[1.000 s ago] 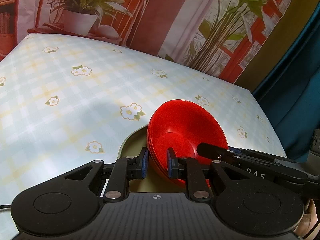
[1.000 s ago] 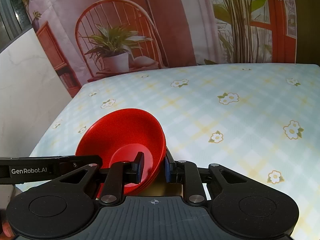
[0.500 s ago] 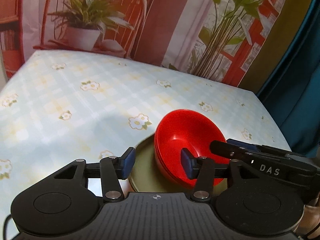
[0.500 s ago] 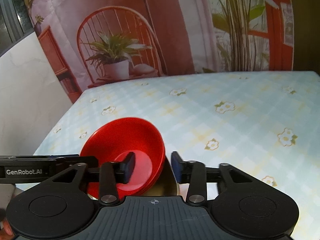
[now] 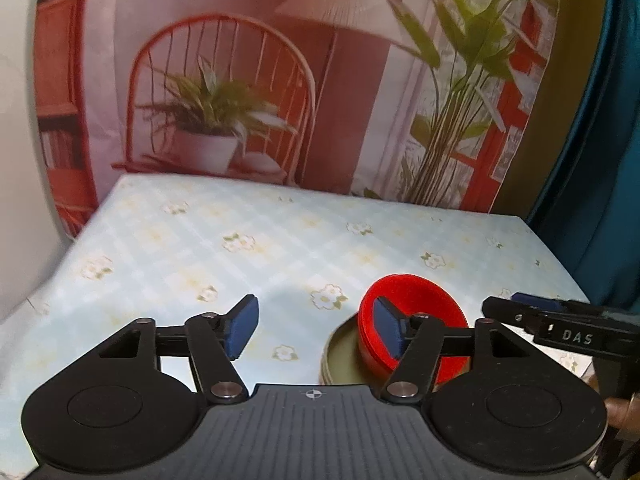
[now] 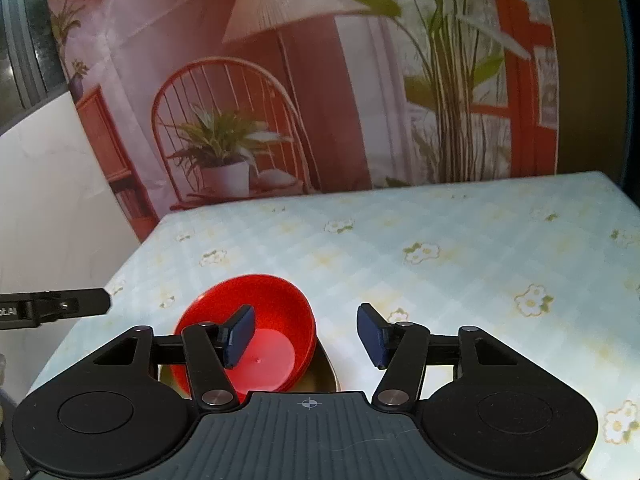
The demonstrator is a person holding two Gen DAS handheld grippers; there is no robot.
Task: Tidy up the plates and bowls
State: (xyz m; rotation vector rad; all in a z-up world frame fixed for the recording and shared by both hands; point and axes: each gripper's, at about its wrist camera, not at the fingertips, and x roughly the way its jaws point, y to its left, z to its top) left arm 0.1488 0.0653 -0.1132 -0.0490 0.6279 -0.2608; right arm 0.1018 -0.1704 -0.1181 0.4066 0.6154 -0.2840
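Red bowls (image 6: 256, 320) now sit nested on the olive plate (image 5: 340, 356), released by both the left gripper (image 5: 316, 330) and right gripper (image 6: 306, 334), whose jaws have spread wide and pulled back above the bench (image 6: 460, 248).

"DAS" shows on the right tongs (image 5: 576, 336)

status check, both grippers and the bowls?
Left gripper open, right gripper open, both empty. Red bowls nested on the olive plate, upright. Nothing in the way.
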